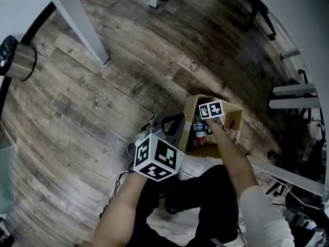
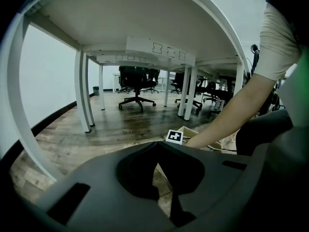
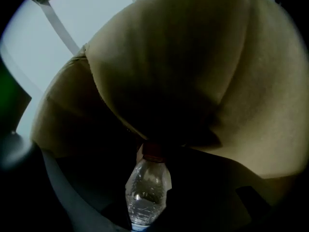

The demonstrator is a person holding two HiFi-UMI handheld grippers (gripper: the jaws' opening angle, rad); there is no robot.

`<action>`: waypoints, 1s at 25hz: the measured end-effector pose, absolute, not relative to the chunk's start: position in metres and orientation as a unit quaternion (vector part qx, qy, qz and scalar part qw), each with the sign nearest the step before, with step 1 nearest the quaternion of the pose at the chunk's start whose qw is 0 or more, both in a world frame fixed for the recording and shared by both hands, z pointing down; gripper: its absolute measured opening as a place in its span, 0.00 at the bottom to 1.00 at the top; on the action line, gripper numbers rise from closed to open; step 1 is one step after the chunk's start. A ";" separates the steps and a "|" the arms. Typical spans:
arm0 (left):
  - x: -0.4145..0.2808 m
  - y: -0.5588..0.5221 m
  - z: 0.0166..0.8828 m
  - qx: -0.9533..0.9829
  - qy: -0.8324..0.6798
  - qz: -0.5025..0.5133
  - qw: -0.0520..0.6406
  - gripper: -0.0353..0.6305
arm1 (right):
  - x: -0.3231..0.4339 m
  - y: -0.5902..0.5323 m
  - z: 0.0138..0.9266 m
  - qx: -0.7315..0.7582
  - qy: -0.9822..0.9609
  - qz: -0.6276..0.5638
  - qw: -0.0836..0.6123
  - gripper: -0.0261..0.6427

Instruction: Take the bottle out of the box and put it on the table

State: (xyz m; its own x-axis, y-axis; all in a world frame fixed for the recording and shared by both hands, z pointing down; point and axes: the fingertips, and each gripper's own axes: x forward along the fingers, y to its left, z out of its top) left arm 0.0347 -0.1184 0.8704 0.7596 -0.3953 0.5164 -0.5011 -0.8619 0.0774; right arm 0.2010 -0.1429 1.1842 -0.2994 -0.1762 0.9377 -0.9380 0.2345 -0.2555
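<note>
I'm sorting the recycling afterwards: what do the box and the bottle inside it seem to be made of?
The box: likely cardboard, with matte tan walls and folded corners. The bottle: seemingly thin clear plastic, glossy, with crinkled glints. Its dark reddish cap looks like plastic too.

Dark wood-plank floor (image 1: 103,86) with faint printed marks, under even indoor light. In the head view a white desk leg (image 1: 77,19) slants in at far left and a black chair base (image 1: 254,9) sits far right. The left gripper view looks under a white desk (image 2: 145,28) on white legs: black office chairs (image 2: 137,81) far behind, plain white wall (image 2: 48,81) left, dark baseboard (image 2: 53,118) along it.
</note>
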 end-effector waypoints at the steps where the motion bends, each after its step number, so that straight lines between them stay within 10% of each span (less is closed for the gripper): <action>1: 0.036 -0.117 0.870 0.933 -0.238 0.247 0.107 0.08 | 0.201 -0.142 1.184 0.417 -0.664 0.459 0.418 0.37; 25: 0.021 -0.056 0.873 0.893 -0.303 0.213 0.255 0.07 | 0.228 -0.028 0.988 0.448 -0.768 0.271 0.368 0.30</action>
